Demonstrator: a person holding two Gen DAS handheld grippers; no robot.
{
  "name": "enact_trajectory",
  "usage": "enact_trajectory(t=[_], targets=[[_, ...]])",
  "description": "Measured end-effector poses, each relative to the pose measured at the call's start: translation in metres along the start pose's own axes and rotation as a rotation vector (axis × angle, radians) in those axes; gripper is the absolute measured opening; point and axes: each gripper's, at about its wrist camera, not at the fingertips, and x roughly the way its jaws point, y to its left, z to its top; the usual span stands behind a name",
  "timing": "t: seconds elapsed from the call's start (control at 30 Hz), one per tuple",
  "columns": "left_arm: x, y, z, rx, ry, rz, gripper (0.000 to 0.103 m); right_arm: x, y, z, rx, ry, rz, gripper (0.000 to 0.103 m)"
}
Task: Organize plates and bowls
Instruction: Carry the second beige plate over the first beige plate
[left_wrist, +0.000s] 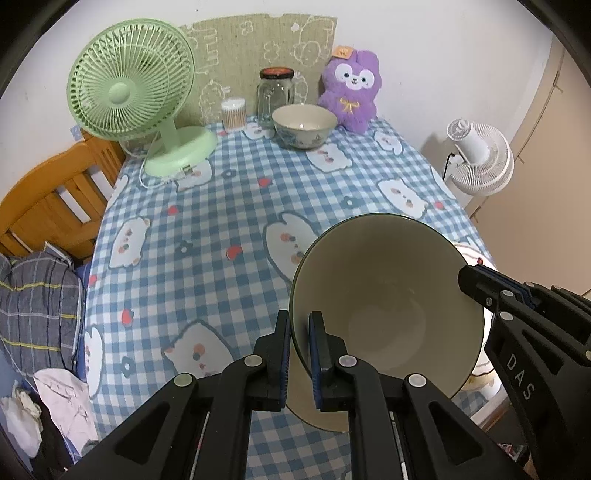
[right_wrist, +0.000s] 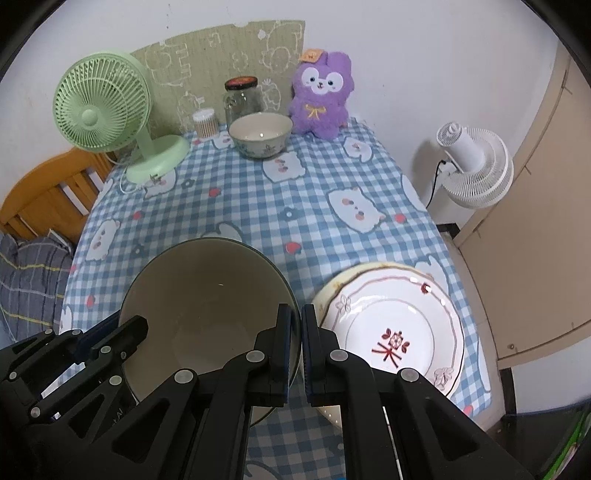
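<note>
Currently both grippers clamp the grey bowl (left_wrist: 388, 314): left gripper (left_wrist: 298, 354) on its left rim, right gripper (right_wrist: 295, 350) on its right rim. Bowl apparently lifted near the table (left_wrist: 221, 221) edge, just left of the plate (right_wrist: 399, 332); the patterned bowl (right_wrist: 261, 136) sits far.

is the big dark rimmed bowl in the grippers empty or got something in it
Empty: both wrist views show the large dark-rimmed beige bowl's bare inner surface down to its bottom.

A large bowl (right_wrist: 207, 306) sits near on the tabletop (right_wrist: 295, 206), a plate (right_wrist: 399, 325) just right, a small bowl (right_wrist: 261, 134) far behind.
</note>
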Motion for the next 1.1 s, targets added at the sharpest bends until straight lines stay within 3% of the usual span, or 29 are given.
enact_trajectory(t=[1.1], targets=[[0.037, 0.014, -0.035, -0.046, 0.099, 0.012, 0.006, 0.04, 0.014, -0.031, -0.013, 0.105, 0.022, 0.008]])
